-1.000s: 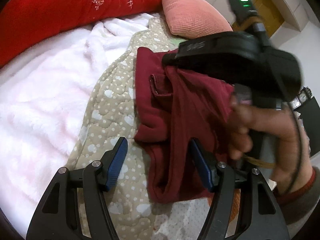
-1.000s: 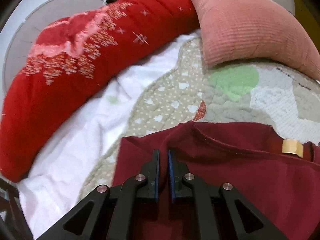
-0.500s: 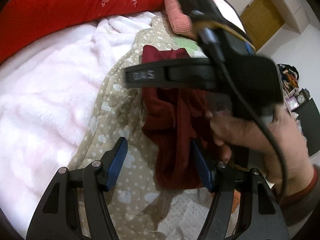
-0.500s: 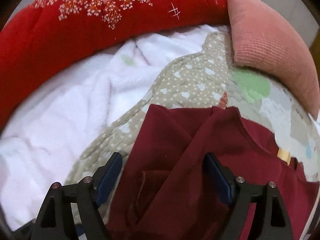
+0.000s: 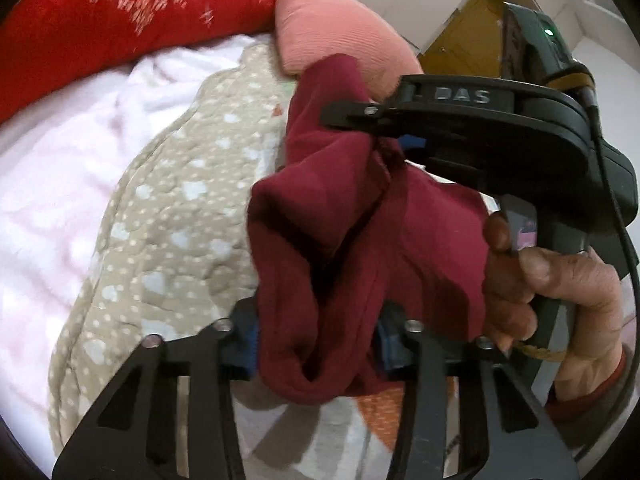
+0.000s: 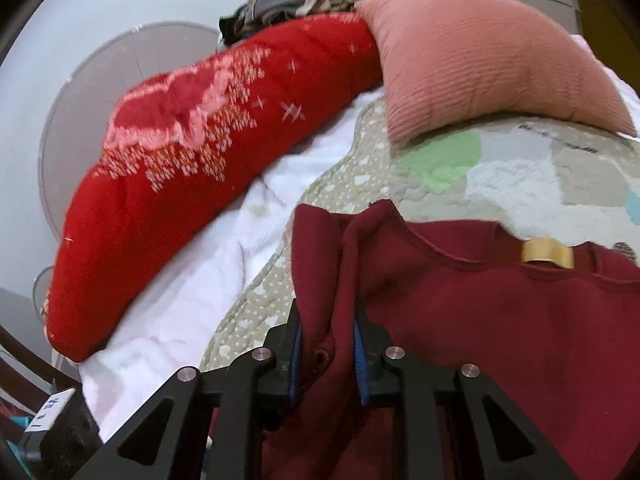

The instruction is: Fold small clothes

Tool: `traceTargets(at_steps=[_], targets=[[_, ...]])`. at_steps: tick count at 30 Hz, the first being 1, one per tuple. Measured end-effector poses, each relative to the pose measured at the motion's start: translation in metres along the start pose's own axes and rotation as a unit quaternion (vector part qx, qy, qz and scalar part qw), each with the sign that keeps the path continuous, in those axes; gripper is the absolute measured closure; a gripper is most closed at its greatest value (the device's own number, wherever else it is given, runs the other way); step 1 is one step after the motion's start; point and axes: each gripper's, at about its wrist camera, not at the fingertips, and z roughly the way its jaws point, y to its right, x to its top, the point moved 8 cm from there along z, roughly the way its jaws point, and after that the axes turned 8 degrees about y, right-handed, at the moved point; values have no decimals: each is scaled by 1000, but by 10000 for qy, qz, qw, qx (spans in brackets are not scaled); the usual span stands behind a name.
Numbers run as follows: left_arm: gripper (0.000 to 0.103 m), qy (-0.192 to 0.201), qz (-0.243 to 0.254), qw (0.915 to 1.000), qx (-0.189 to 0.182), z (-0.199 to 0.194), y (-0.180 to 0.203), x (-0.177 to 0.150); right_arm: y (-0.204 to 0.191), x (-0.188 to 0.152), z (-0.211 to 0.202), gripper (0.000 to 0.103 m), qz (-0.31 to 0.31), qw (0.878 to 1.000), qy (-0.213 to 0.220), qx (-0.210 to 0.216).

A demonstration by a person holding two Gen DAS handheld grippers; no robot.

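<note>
A small dark red garment (image 5: 344,248) is lifted off the beige dotted quilt (image 5: 168,216) and hangs bunched between both grippers. My left gripper (image 5: 316,336) is shut on its lower bunched end. The right gripper (image 5: 384,136) shows above it in the left wrist view, held in a hand and clamped on the upper part. In the right wrist view my right gripper (image 6: 326,356) is shut on a thick fold of the garment (image 6: 500,320), whose collar with a tan label (image 6: 546,254) spreads to the right.
A red embroidered bolster (image 6: 192,176) lies along the far left. A pink ribbed pillow (image 6: 480,68) sits at the back. A white fluffy blanket (image 5: 60,184) covers the bed left of the quilt. A patchwork quilt area (image 6: 520,168) lies behind the garment.
Both grippers were open half a second ago and have closed on the garment. The garment has risen off the quilt and bunched up between them.
</note>
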Motion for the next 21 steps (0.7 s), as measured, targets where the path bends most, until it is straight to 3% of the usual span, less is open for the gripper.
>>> traceTargets(at_steps=[6, 11, 13, 15, 16, 19, 21], targets=[[72, 155, 909, 9951, -350, -12, 94, 4, 36, 21, -80, 85, 102, 9984, 550, -35], [72, -125, 1483, 9863, -709, 18, 180, -16, 107, 19, -151, 85, 420, 9932, 973, -473], [71, -337, 1515, 9848, -778, 34, 193, -30, 146, 9, -168, 86, 655, 9894, 990, -837], [66, -836, 1414, 9823, -899, 54, 205, -49, 185, -7, -174, 94, 678, 9814, 890, -1557], [63, -1048, 1335, 9811, -932, 59, 205, -55, 202, -15, -172, 94, 828, 9792, 803, -1668], [58, -1113, 1229, 9811, -994, 50, 200, -54, 239, -40, -162, 94, 1669, 9742, 591, -1399], [46, -943, 1297, 9824, -962, 31, 191, -45, 244, -44, -173, 90, 2030, 9688, 806, -1169]])
